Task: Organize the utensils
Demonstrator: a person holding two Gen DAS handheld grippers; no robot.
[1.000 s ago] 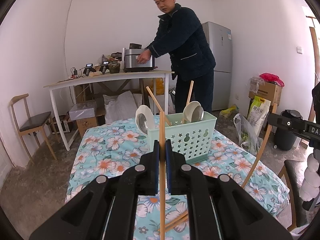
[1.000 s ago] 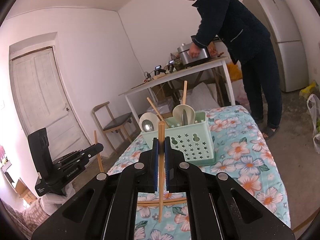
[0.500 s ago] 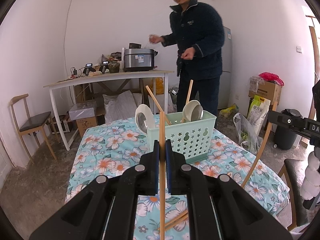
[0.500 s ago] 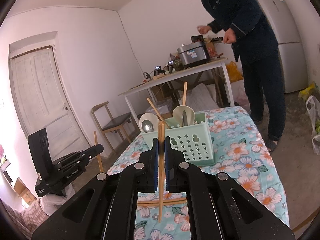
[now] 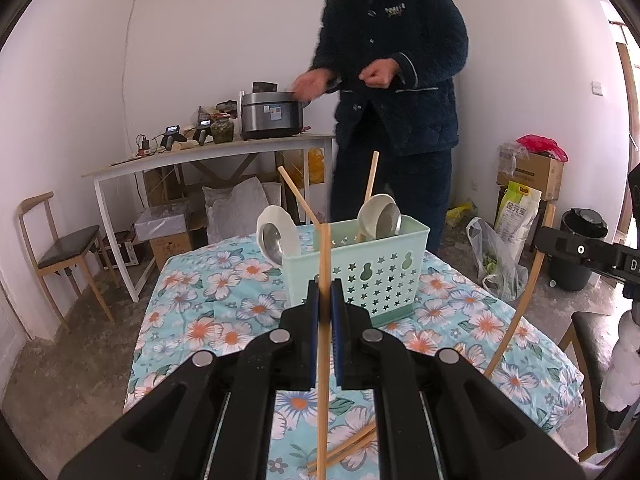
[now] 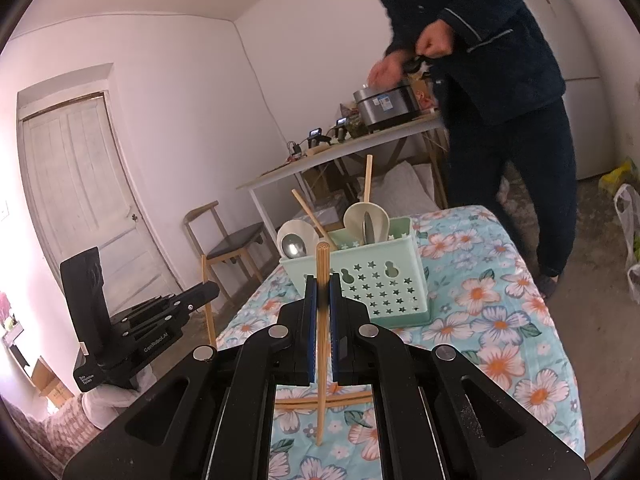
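A mint green utensil basket (image 5: pixel 358 264) (image 6: pixel 372 276) stands on the floral table, holding spoons (image 5: pixel 276 236) and two chopsticks (image 5: pixel 370 188). My left gripper (image 5: pixel 325 292) is shut on an upright wooden chopstick (image 5: pixel 323 360), in front of the basket. My right gripper (image 6: pixel 322 288) is shut on another upright chopstick (image 6: pixel 321 320), also short of the basket. A pair of chopsticks (image 5: pixel 344 448) (image 6: pixel 320 400) lies on the tablecloth below the grippers. The right gripper shows at the right edge of the left wrist view (image 5: pixel 580 248); the left gripper shows at left in the right wrist view (image 6: pixel 152 320).
A man in dark clothes (image 5: pixel 396 92) stands just behind the table. A white side table (image 5: pixel 208 156) with a rice cooker (image 5: pixel 272 116) is at the back. A chair (image 5: pixel 60 248) stands at left, bags and boxes (image 5: pixel 520 208) at right.
The man has turned from the rice cooker and come closer to the floral table. Both grippers stay nearly still, each holding its chopstick.
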